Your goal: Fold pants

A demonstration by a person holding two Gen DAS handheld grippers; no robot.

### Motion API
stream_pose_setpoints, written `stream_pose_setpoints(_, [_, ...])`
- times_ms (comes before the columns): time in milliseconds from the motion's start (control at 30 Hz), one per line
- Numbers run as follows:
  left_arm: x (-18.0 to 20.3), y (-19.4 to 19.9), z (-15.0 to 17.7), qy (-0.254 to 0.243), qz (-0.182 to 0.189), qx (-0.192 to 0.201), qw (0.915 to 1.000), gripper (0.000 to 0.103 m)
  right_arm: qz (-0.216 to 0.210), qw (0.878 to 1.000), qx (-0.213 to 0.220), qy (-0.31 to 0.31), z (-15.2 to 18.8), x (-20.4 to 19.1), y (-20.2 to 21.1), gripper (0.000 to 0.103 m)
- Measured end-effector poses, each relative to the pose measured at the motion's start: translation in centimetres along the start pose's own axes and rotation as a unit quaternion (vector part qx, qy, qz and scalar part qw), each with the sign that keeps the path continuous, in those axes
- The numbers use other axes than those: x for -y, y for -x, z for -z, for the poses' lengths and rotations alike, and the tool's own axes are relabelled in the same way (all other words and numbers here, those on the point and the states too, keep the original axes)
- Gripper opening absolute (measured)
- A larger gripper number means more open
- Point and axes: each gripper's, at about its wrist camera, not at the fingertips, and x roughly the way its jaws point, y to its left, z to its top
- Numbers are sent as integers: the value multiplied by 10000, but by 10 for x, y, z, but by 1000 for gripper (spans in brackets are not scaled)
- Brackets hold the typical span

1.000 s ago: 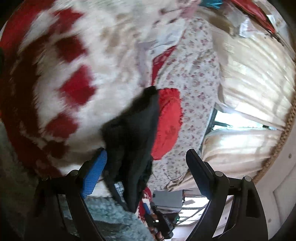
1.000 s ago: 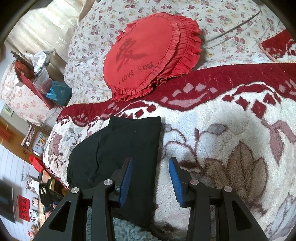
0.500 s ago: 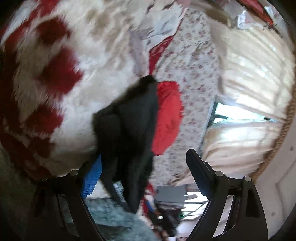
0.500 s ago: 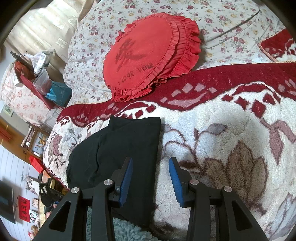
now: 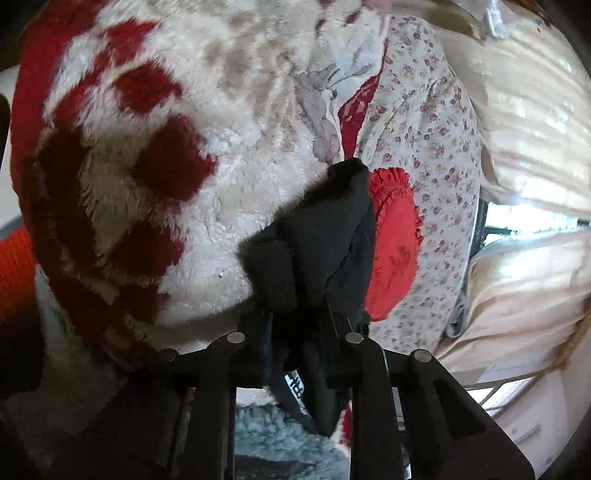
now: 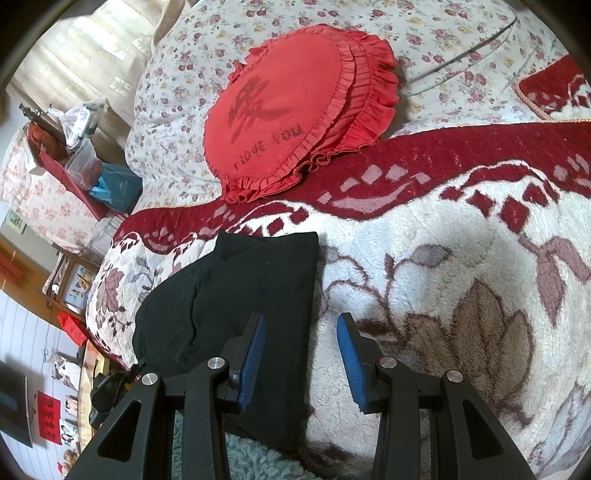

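Note:
The black pants [image 6: 240,295] lie folded on a red and white fleece blanket [image 6: 424,295] near the bed's left edge. My right gripper [image 6: 301,354] hovers open over their right border; its left finger is above the cloth, its right finger above the blanket, and nothing is between the blue pads. In the left wrist view the near end of the pants [image 5: 317,236] is bunched up. My left gripper [image 5: 295,314] is closing its jaws on this bunch, and the cloth fills the narrow gap and hides the pads.
A red frilled heart pillow [image 6: 288,110] rests on floral bedding [image 6: 369,22] beyond the pants. A cluttered bedside stand [image 6: 81,155] is at the left of the bed. Pale curtains [image 5: 524,110] hang behind it. A teal fluffy fabric [image 6: 258,461] lies just under the grippers.
The left gripper's jaws have come together from wide apart onto the near end of the pants, and the wrist has rolled a little. The right gripper has not moved.

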Motion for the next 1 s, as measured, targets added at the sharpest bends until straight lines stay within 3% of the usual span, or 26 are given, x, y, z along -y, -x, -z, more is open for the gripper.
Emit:
stream_pose_setpoints(100, [18, 3, 6, -601, -299, 152, 9976, 15, -3, 10000, 2, 2, 0, 1, 0, 39])
stream_pose_setpoints(167, [33, 6, 13, -1161, -532, 298, 9914, 14, -4, 10000, 2, 0, 0, 1, 0, 39])
stream_pose_setpoints(400, [60, 10, 31, -2045, -774, 543, 9743, 14, 46, 10000, -39, -12, 0, 0, -1, 39])
stream_pose_setpoints(500, [65, 9, 34, -2134, -782, 591, 9720, 14, 89, 10000, -28, -6, 1, -1, 0, 39])
stream_pose_setpoints(1000, [57, 7, 31, -1914, -845, 565, 9762, 14, 150, 9998, -86, -69, 0, 1, -2, 39])
